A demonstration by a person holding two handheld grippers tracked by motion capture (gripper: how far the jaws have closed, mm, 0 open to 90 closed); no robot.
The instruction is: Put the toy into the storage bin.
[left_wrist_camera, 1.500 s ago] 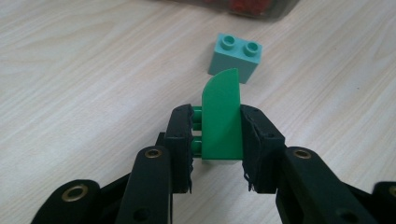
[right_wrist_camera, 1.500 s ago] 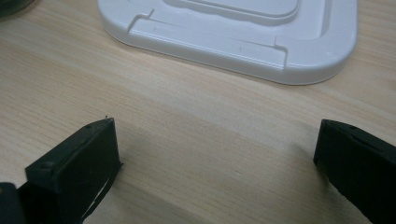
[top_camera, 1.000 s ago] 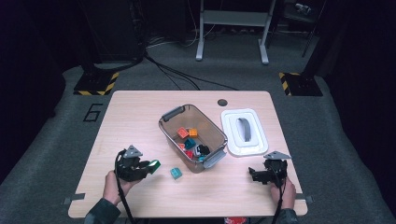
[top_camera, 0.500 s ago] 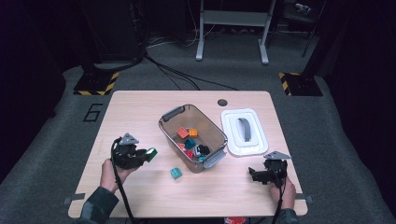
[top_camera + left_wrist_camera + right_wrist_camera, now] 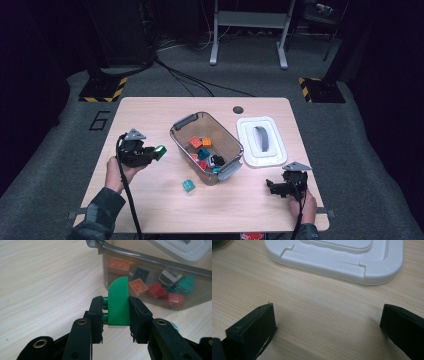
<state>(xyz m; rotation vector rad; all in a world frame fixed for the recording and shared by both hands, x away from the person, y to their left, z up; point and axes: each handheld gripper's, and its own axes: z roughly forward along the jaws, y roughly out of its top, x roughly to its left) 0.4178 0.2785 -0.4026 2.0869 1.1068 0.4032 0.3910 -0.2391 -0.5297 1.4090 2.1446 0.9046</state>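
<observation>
Left gripper [image 5: 156, 152] has lifted the green brick [image 5: 119, 302].

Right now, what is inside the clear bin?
The clear bin holds loose toy bricks: orange bricks, red ones, teal ones and a grey piece. Whatever lies beneath the pile is covered.

desk [image 5: 150, 120]: matt pale wood grain | bin [image 5: 181, 131]: smoky clear plastic | green brick [image 5: 119, 302]: smooth plastic | lid [image 5: 372, 272]: white plastic, slightly glossy

One bin [image 5: 185, 122], one lid [image 5: 246, 150], two bricks outside the bin.
</observation>
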